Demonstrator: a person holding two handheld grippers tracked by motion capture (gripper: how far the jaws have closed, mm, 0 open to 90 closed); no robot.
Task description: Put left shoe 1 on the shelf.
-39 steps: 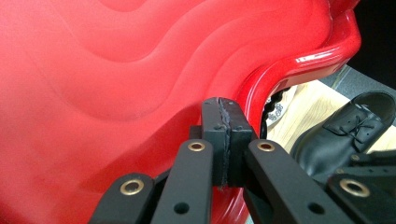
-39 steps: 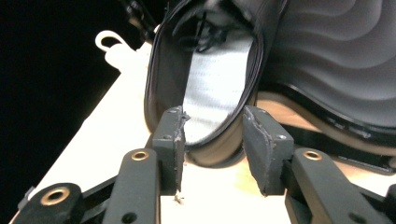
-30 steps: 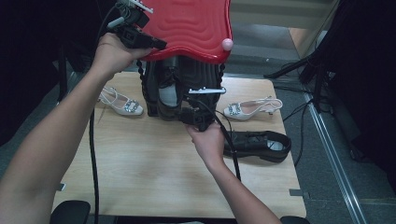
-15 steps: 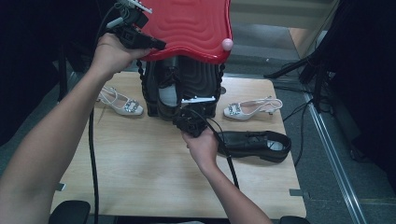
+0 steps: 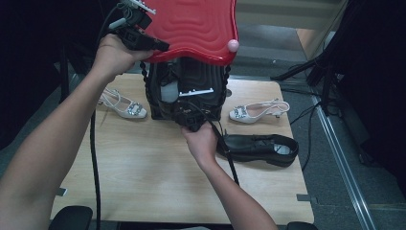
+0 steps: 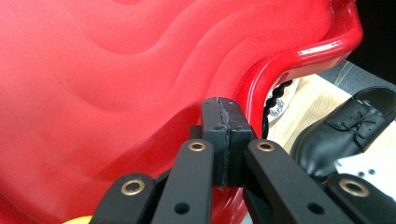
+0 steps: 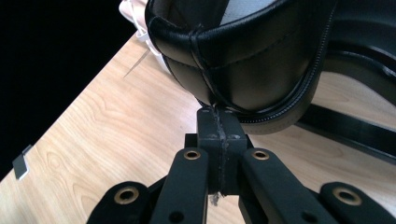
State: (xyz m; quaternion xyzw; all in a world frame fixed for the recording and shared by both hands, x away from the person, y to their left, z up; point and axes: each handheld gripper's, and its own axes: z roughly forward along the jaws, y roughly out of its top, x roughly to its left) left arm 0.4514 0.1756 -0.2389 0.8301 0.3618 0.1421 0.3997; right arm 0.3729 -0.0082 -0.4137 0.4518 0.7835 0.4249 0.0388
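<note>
Left hand (image 5: 112, 55) holds the left tool (image 5: 160, 46) high at the left edge of the red lid (image 5: 191, 24), which is raised over the black bag (image 5: 210, 81) at the back of the desk (image 5: 143, 172). In the left gripper view that tool (image 6: 223, 105) has its pads pressed together, their tips against the wavy red lid (image 6: 116, 70). No material is visible between the pads, and whether they nip the lid edge cannot be told. A pink knob (image 5: 232, 45) sits at the lid's right corner. Right hand (image 5: 203, 143) holds the right tool (image 5: 189, 120) low at the front foot of the bag. Its jaws have just been closing. In the right gripper view the pads (image 7: 208, 126) meet flush with nothing seen between them, and the right tool (image 7: 219, 116) touches the back seam of a black leather shoe heel (image 7: 243, 70), just above the desk (image 7: 116, 126). A black strap (image 7: 355, 130) lies on the desk to the right of it in that view. A black shoe (image 5: 258, 146) lies on its side on the desk, just right of the right hand, and shows also in the left gripper view (image 6: 345, 126). One white sandal (image 5: 125, 106) lies left of the bag and another (image 5: 258, 111) right of it, both apart from the tools.
</note>
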